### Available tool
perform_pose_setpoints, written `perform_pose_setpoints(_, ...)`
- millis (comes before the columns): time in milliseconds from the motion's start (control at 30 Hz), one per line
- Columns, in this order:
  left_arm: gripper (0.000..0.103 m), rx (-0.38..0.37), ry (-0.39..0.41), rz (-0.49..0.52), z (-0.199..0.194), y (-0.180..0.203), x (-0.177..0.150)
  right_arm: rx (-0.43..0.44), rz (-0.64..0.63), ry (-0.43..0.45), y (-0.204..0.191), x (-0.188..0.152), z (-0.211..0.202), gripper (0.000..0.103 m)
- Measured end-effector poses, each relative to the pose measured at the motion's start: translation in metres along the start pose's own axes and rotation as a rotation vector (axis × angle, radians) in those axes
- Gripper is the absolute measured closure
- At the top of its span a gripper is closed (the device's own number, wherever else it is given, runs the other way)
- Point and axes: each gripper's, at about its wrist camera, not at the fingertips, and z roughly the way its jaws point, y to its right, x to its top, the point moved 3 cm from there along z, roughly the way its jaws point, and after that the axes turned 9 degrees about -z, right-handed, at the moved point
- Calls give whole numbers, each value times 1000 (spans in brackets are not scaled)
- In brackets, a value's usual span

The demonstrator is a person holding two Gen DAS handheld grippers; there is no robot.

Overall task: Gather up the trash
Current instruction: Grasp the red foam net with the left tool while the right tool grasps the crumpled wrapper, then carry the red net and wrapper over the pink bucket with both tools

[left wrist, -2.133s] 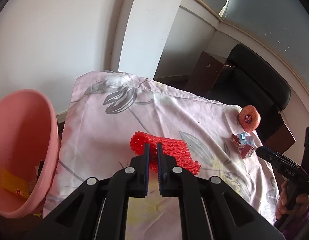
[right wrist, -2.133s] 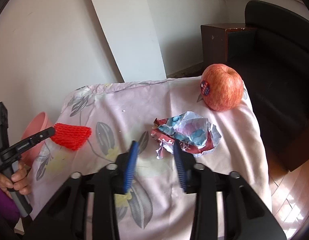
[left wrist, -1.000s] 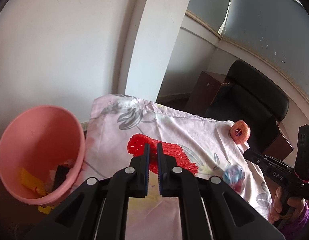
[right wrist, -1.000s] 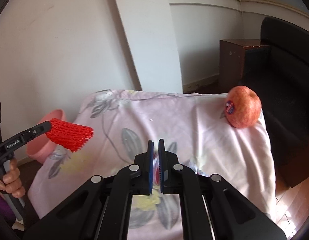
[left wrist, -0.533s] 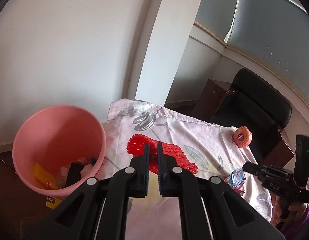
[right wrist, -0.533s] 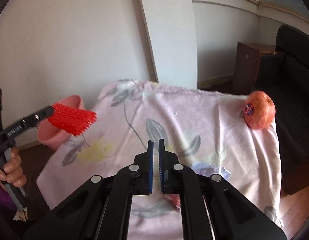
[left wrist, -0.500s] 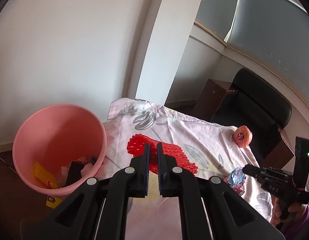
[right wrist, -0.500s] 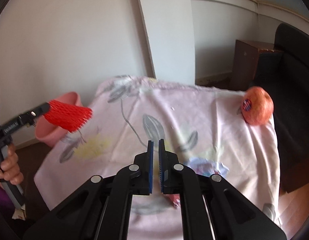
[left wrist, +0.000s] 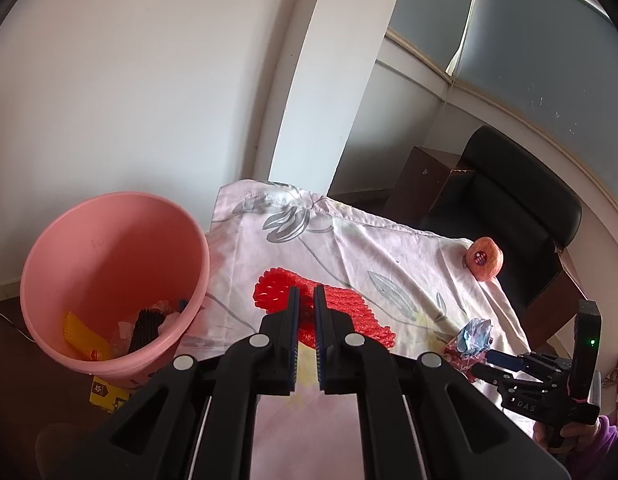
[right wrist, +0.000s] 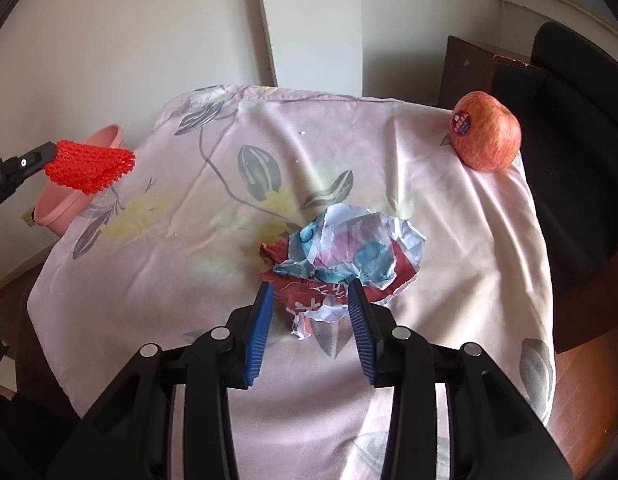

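Meanwhile, right gripper jaws are opening around crumpled wrapper.

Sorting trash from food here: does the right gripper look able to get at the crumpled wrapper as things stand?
Probably yes. The right gripper has its jaws opening around the crumpled wrapper on the tablecloth; nothing blocks it, and the apple sits well clear.

The right gripper, clamped tight on the crumpled wrapper and carrying it above the cloth half a second ago, is now opening, and the wrapper lies back on the pink floral cloth toward its near edge, loose between the jaws. The pink bin now shows more fully beside the cloth's left edge.
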Motion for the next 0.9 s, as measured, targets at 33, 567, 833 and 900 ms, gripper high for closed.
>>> perform_pose_setpoints(33,97,1,-3,1,1,0,0,7,-8,-6,-1,-1,2,64)
perform_pose_setpoints(567,97,-9,-7,-7,3,-1,-2,-19,-50,-2,-6,-4,4,93)
perform_pose_setpoints(833,97,9,33,-30,-8,-10,5,62,-51,77,-26,22,-13,93)
perform_pose_setpoints(900,97,21,47,-32,-11,-13,7,88,-72,100,-38,34,-15,93)
